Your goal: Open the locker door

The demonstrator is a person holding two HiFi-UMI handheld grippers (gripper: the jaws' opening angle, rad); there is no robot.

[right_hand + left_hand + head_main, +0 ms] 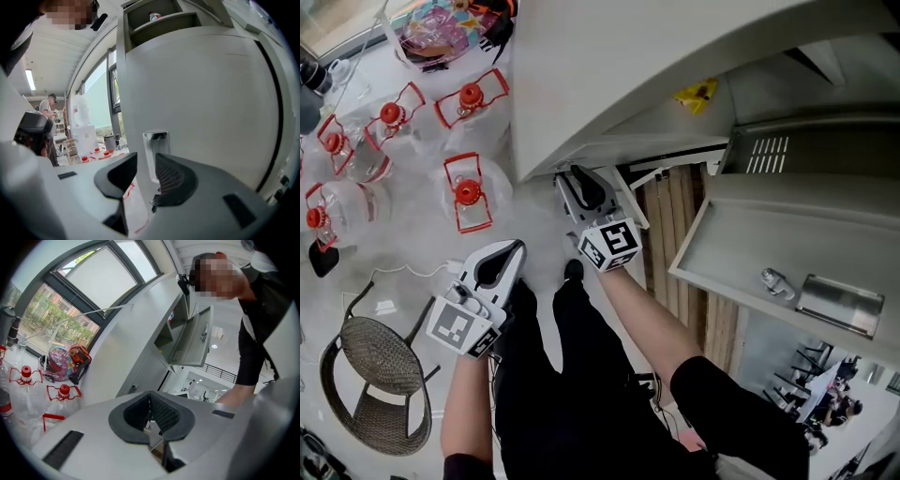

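Holds right gripper [146, 161] with jaws spread, pinching nothing, aimed at handle [154, 150] recessed in locker door [201, 93], just beyond the tips. Cannot tell door's state, shut or ajar. Holds left gripper [150, 404] back from locker [609, 75], beside leg [534, 375], jaws pressed together, empty. Stands close to the locker, with upper door [769, 253] swung open at right in the head view. Has bottles [467, 192] and chair [380, 375] at left.

We log an office-like hall: grey metal lockers [609, 75]. Beside them stand clear plastic jugs with red caps [469, 187] and a round wicker chair [380, 370], with dark-framed windows [93, 282] behind.
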